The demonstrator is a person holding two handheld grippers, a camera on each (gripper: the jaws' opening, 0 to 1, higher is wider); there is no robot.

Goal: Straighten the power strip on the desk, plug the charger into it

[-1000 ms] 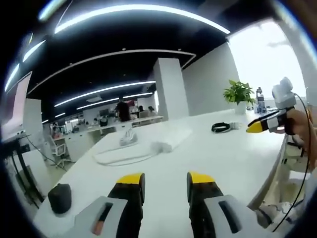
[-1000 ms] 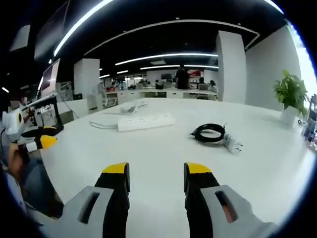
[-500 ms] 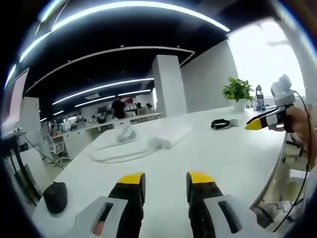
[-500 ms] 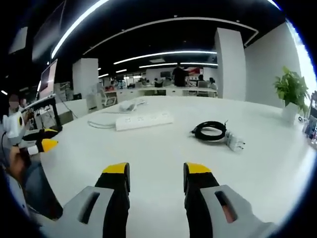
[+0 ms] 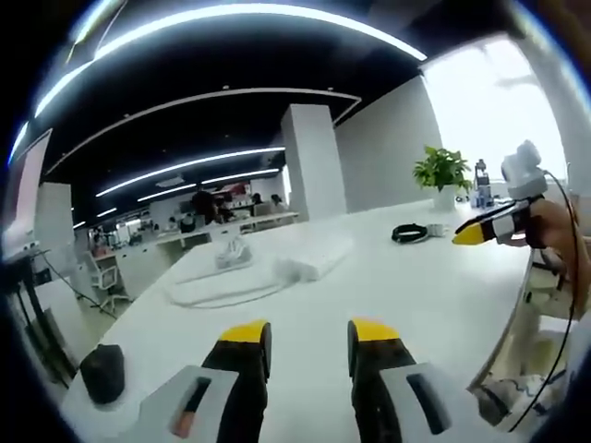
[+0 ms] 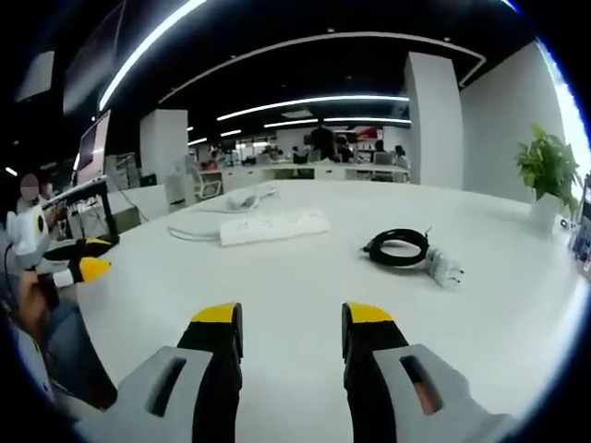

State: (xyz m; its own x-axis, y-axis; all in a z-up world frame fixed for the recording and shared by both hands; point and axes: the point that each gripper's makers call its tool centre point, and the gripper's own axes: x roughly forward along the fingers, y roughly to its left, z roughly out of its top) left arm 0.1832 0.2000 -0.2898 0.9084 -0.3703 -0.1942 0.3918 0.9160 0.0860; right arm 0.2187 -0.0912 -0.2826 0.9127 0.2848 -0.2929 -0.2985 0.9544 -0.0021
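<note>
- I'm holding both grippers — left gripper, right gripper — open and empty.
- I'm eyeing the power strip — best nudged squarely, before fetching the charger.

The left gripper view looks low across the white desk from its near edge, along its own parted jaws, with the power strip ahead and slightly left, well off; the right gripper view does likewise from another edge, the strip ahead-left and the coiled charger ahead-right, nearer; both share desk, strip and charger; each catches the other gripper at its side, right gripper, left gripper.
</note>
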